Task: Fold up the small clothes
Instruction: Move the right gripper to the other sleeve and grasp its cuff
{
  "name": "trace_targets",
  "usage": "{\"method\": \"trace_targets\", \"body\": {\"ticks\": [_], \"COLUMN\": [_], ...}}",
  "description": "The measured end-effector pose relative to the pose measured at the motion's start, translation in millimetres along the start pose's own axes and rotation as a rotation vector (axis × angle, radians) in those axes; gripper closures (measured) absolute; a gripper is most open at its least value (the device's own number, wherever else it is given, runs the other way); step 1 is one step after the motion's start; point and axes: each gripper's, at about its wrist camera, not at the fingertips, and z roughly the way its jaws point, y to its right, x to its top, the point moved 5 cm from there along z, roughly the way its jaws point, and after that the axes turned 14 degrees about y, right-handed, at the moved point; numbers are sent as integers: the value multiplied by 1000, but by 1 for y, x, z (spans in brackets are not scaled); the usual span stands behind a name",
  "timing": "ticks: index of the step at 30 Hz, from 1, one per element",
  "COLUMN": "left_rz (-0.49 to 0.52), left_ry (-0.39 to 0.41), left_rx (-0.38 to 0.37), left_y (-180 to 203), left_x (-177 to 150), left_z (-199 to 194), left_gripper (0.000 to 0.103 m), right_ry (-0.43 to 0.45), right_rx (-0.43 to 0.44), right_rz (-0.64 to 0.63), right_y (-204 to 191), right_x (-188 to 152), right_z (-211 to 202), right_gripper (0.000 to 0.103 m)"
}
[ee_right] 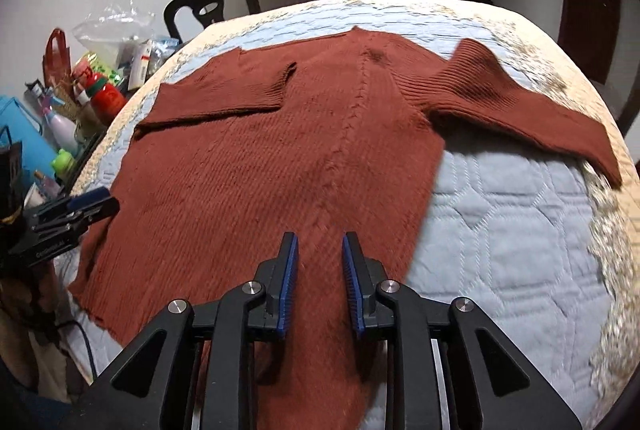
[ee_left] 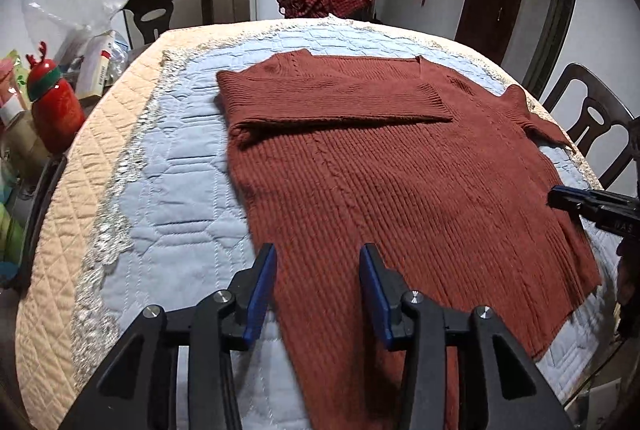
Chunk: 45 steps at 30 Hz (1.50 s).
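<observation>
A rust-brown knitted sweater [ee_right: 280, 157] is spread flat on the quilted worktop [ee_right: 512, 238], filling the middle of both views. In the right wrist view one sleeve [ee_right: 224, 97], at centre left of the frame, is seen already folded across the chest, while the other sleeve [ee_right: 520, 105] is stretched out toward the right edge of the frame, its cuff lying near the worktop's edge. The sleeve-folding step is therefore judged to be half done.

The left hand-held gripper [ee_left: 318, 282] is held at the bottom centre of its own view, over the hem and the near side edge of the sweater; its jaws are spread wide and nothing is held between them. The right hand-held gripper [ee_right: 320, 274] is held at the bottom centre of its view, above the lower body of the sweater; its jaws are parted by a narrower gap and are likewise empty. Whether either gripper is touching the knit cannot be told.

The next move is judged to call for the outstretched sleeve to be pinched near its cuff by the right gripper and carried across the chest, so that it is laid over or beside the folded one. The body can be steadied by the left gripper meanwhile. After that, the hem is expected to be lifted toward the collar. The loose knit may drag and wrinkle if it is pulled rather than lifted.
</observation>
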Motion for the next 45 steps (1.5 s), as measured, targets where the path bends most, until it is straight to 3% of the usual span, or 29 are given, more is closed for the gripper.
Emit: {"method": "trace_targets", "body": {"ticks": [2, 9, 17, 31, 33, 35, 39, 45], "left_rz": [-4, -6, -10, -15, -18, -20, -23, -24], "left_ry": [2, 37, 19, 12, 12, 13, 13, 13], "left_rx": [-4, -23, -25, -33, -35, -37, -41, -51], "left_y": [0, 5, 8, 9, 9, 9, 8, 9], "left_x": [2, 21, 25, 17, 16, 16, 17, 17], "left_z": [-2, 7, 30, 41, 41, 41, 41, 42], "left_gripper": [57, 50, 50, 42, 42, 41, 41, 38], "right_ry": [24, 110, 149, 283, 294, 301, 358, 414], "right_rx": [-11, -62, -135, -183, -205, -233, -224, -80], "right_rz": [28, 204, 475, 778, 766, 743, 654, 449], "right_y": [6, 50, 121, 182, 186, 188, 173, 92], "right_x": [2, 20, 32, 52, 57, 62, 88, 142], "right_z": [-8, -17, 3, 12, 11, 8, -7, -12], "right_gripper": [67, 66, 66, 66, 70, 84, 88, 88]}}
